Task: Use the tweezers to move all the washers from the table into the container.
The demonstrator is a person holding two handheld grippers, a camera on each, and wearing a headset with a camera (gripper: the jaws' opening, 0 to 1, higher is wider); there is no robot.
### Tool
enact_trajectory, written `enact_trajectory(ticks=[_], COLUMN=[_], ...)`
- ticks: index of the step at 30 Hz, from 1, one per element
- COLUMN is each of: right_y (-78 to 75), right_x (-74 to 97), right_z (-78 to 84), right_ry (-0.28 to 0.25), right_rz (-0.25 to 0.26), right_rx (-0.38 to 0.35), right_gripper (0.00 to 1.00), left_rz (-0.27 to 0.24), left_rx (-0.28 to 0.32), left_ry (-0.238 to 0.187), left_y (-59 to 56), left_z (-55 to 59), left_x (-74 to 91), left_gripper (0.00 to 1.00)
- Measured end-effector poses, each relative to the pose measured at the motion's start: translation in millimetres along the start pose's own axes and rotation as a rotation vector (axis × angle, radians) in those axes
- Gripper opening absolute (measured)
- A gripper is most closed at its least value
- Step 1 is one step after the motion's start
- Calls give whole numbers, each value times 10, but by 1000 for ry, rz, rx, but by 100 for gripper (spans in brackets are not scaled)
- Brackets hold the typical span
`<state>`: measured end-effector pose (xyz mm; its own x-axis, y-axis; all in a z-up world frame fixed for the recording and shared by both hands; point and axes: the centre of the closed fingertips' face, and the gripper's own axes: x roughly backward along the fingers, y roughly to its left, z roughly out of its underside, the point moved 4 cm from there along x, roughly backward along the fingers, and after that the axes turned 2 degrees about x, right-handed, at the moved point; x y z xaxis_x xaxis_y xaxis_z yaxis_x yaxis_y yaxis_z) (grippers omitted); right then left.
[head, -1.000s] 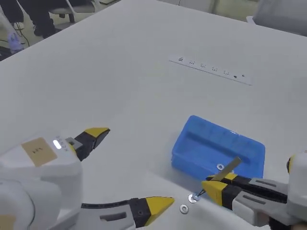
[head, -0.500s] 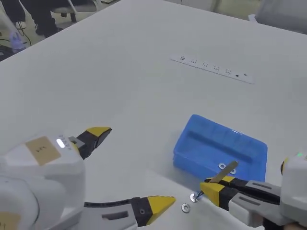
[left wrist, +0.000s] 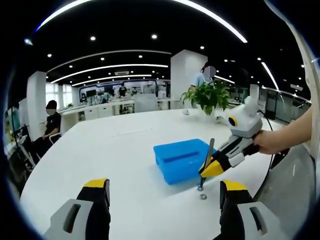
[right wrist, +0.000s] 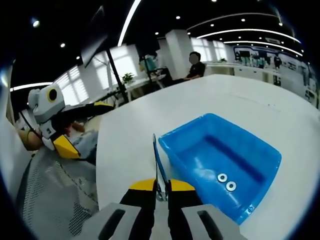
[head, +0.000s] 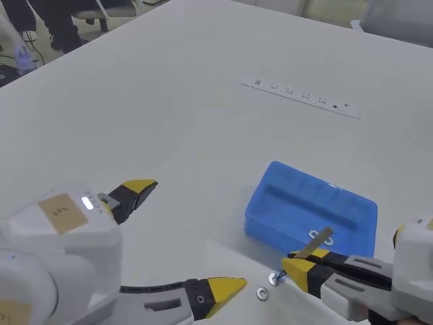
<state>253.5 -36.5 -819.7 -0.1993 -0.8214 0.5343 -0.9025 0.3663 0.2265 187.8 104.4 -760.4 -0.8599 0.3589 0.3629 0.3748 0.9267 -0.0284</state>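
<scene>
- The left tongs (head: 181, 238) are nearest: jaws spread wide, holding nothing, above the worktop (head: 169, 101) at the near left.
- The right tongs (head: 295, 265) sit at the near right, jaws closed on the tweezers (head: 318, 242) (the right gripper view shows the blades pinched between the yellow tips).
- The tweezers' tip is down at washer 1 (head: 274, 278) on the worktop; whether it grips this washer cannot be told.
- Washer 2 (head: 262, 294) lies flat on the worktop, just beside washer 1 on the near side.
- The container (head: 270, 232), blue and open-topped, stands just beyond both.
- Inside it, 2 washers (head: 313, 235) lie side by side near the front wall.
- A power strip (head: 301, 98) lies farthest, well apart from the container.
</scene>
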Motion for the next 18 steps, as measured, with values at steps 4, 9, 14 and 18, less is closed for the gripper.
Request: enact_trajectory(ticks=[4,9,14,18], right_y=[12,37,66,88], right_x=[5,60,139,201], right_z=[-16,-101,-213,-302], right_ry=[-2,-23,-52,-72], right_rz=[-3,-12,-16,-17], right_rx=[14,9,10,11], right_gripper=[4,4,4,4], left_rz=[1,-1,0,0], left_rx=[-3,-2,0,1], left_ry=[0,-3,-4,-4], left_y=[-5,2,3,3], left_z=[-2,-6,-8,-8], left_x=[-1,-2,0,1], left_gripper=[93,93,93,93])
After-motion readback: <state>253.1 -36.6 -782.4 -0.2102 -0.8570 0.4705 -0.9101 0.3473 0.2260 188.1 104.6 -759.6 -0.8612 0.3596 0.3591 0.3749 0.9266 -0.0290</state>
